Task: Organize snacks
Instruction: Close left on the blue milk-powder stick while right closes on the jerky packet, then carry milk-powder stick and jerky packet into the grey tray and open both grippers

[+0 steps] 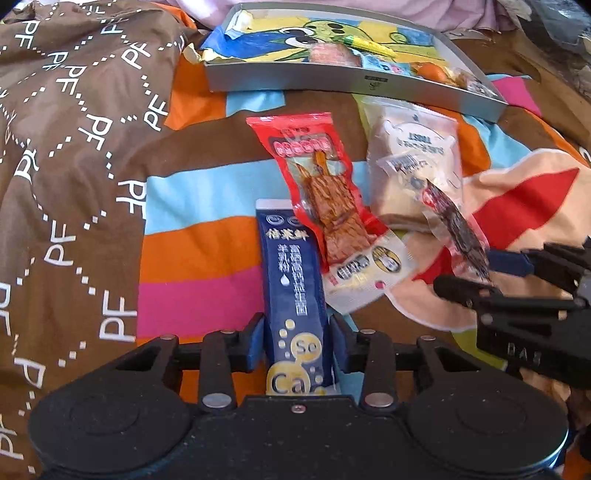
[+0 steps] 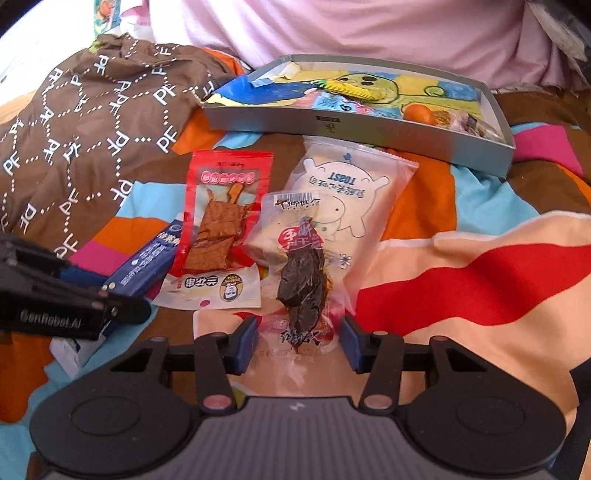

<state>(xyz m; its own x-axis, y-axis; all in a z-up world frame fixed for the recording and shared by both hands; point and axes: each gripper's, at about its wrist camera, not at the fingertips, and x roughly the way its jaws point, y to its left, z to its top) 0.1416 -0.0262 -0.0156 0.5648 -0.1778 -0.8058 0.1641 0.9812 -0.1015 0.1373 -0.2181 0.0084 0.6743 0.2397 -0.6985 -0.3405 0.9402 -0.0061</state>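
A dark blue stick packet (image 1: 291, 266) lies lengthwise between the fingers of my left gripper (image 1: 297, 339), whose pads press both of its long edges. My right gripper (image 2: 297, 343) is shut on the lower end of a clear packet of dark jerky (image 2: 301, 280), which rests over a white toast packet (image 2: 354, 184). A red tofu-skewer packet (image 2: 218, 221) lies between the two, overlapping the blue stick (image 2: 147, 258). In the left wrist view the right gripper (image 1: 480, 273) comes in from the right. A grey box (image 1: 332, 83) at the back holds several snacks and an orange.
Everything lies on a striped, multicoloured bedsheet (image 2: 461, 258). A bunched brown quilt with white PF lettering (image 1: 74, 147) rises at the left. Pale pink bedding (image 2: 351, 29) sits behind the grey box (image 2: 332, 125). The left gripper (image 2: 110, 291) crowds the near left.
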